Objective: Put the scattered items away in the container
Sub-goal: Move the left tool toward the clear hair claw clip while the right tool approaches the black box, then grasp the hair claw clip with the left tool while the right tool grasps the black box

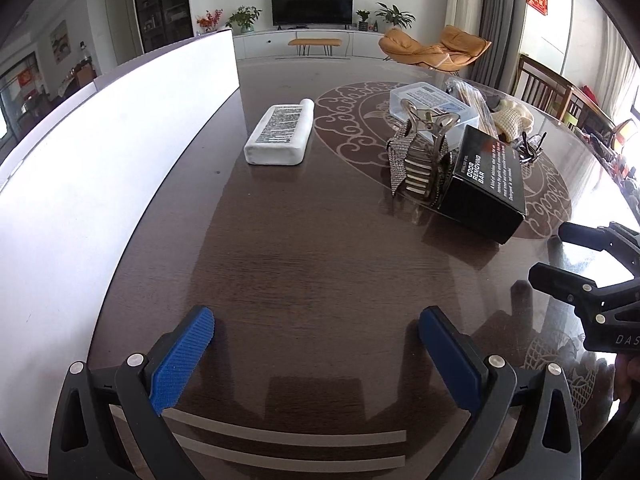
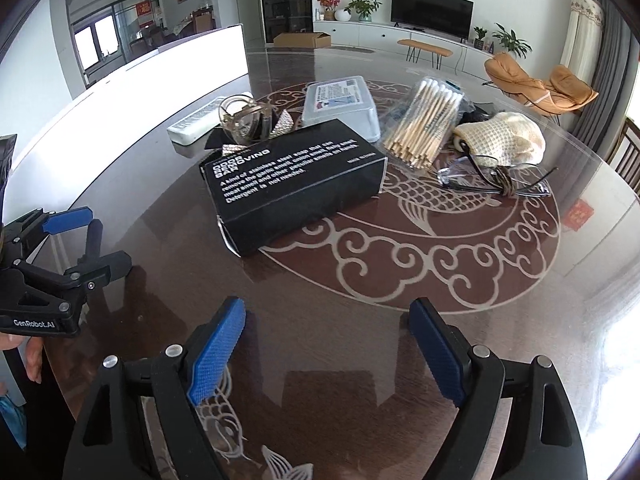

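**Seven loose items on the table, both grippers empty**

The dark round table [image 2: 500,312] carries one tall white container [image 1: 120,128] along its left side, its wall rising above the tabletop. Near the table's middle lies one black box [image 2: 296,184] printed "ODOR REMOVING BAR". Far of it sits one clear plastic case [image 2: 344,104], and to the right of that one bag of cotton swabs [image 2: 428,124]. One white tube [image 1: 280,132] lies flat between the container and the pile, apart from both. One cream knitted pouch [image 2: 504,140] sits at the right end, with one pair of glasses [image 2: 492,180] just near of it. One rhinestone hair claw [image 1: 420,156] stands touching the black box's left end.

The left gripper [image 1: 316,344] hovers over bare tabletop at the near edge, fingers spread wide and holding nothing. The right gripper [image 2: 328,336] is likewise spread and empty, near of the black box.
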A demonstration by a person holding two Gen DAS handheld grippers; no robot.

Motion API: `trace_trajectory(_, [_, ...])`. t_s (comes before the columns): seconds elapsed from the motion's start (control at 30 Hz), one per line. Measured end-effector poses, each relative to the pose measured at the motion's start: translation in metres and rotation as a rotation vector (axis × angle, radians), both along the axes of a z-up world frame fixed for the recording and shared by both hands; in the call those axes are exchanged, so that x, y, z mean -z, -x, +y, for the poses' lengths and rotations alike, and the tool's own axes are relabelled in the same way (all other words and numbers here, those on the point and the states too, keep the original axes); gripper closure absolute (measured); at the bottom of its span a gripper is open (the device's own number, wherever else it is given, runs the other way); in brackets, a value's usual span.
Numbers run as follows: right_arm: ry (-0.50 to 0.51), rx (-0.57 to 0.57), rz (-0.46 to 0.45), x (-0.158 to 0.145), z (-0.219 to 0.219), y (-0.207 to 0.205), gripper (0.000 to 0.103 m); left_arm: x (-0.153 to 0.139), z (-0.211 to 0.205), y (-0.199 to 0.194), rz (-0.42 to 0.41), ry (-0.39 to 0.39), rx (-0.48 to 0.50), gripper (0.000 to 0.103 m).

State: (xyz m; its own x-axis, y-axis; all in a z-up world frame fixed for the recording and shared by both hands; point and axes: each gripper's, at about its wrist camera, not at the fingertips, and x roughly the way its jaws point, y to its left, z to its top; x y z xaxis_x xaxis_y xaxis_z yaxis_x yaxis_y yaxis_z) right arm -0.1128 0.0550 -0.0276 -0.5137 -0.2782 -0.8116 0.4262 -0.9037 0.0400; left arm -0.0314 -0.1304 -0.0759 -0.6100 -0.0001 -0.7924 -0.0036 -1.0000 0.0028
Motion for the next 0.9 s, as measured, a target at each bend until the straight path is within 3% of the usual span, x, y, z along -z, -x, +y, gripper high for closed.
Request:
trace_trajectory(0.1, [0.034,-0.018,-0.024,-0.001,-0.021,0.011,0.018,-0.001,-0.001,0.000,0.003,0.002,-0.010,0.000])
trace_trajectory(0.23, [0.058,0.104,0.001,-0.002,-0.020,0.032,0.019,-0.001,-0.001,0.000,0.008,0.001,-0.010,0.000])
trace_trajectory(0.3, [0.099,0.165,-0.007,0.000,-0.011,0.037,0.019,-0.001,-0.002,0.000,0.010,0.001,-0.011,0.000])
trace_trajectory(0.5, [0.096,0.413,-0.003,0.000,0.048,0.024,0.019,-0.001,-0.001,0.001,0.013,0.001,-0.017,0.000])
trace_trajectory(0.63, [0.013,0.324,0.027,0.001,0.049,0.011,0.018,-0.002,0.003,0.004,-0.004,-0.002,-0.025,0.000])
trace_trajectory(0.7, [-0.035,0.305,0.032,0.001,0.040,0.011,0.017,-0.002,0.012,0.012,-0.020,-0.001,0.020,0.000])
trace_trajectory(0.9, [-0.029,0.299,0.030,0.004,0.039,0.011,0.016,-0.003,0.038,0.057,-0.062,0.003,0.125,0.000])
